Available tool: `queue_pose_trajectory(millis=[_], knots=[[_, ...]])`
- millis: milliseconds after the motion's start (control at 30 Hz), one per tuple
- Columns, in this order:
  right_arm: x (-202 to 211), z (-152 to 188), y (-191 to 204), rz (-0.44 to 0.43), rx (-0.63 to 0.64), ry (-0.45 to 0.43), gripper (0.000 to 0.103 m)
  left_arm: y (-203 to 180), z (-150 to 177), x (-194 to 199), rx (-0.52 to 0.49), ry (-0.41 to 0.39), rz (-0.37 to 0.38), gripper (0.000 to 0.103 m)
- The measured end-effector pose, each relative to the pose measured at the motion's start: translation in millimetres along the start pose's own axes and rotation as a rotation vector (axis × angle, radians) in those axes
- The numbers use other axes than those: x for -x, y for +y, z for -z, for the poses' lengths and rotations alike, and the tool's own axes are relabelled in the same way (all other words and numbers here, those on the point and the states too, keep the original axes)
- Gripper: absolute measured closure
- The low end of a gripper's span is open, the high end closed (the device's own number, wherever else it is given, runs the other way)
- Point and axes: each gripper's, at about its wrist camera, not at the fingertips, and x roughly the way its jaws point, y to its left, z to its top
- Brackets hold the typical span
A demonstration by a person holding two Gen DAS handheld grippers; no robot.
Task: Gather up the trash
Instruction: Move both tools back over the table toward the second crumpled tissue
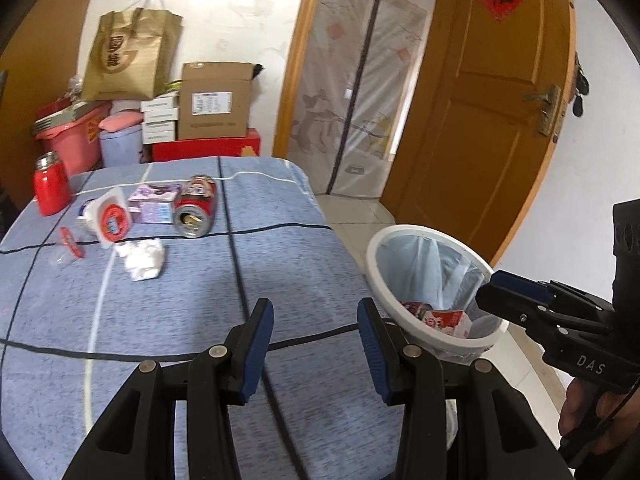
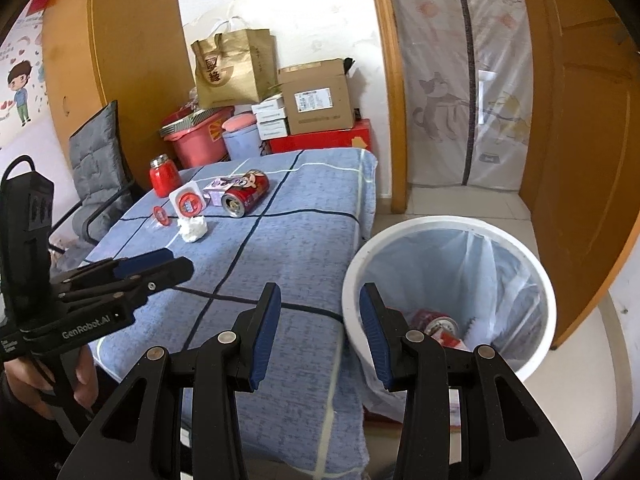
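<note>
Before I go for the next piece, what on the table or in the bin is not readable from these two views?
- Bin contents: right wrist view, right gripper covers part of the pile.
- White cup: left wrist view, hidden behind its peeled lid.
- Clear wrapper: too faint in both views.
- Table near edge: cut off by the gripper bodies.

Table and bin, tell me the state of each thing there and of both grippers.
Red can: on its side, opened.
Crumpled tissue: loose on tablecloth.
Purple carton: lying flat.
Red bottle: upright, capped.
Trash bin: lined, holding trash.
Left gripper: open, empty.
Right gripper: open, empty.
</note>
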Motion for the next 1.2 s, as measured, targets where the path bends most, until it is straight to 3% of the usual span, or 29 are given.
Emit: queue_pose_trajectory(millis=[833, 933, 1200], knots=[[-31, -21, 44, -0.099, 0.051, 0.018, 0.061, 77, 6, 21, 0.106, -0.028, -0.141, 0.059], [-36, -26, 48, -0.110, 0.045, 0.014, 0.054, 84, 2, 19, 0.112, -0.031, -0.152, 0.059], [-52, -37, 62, -0.123, 0.073, 0.013, 0.054, 106, -3, 10, 0.139, -0.032, -0.190, 0.059]])
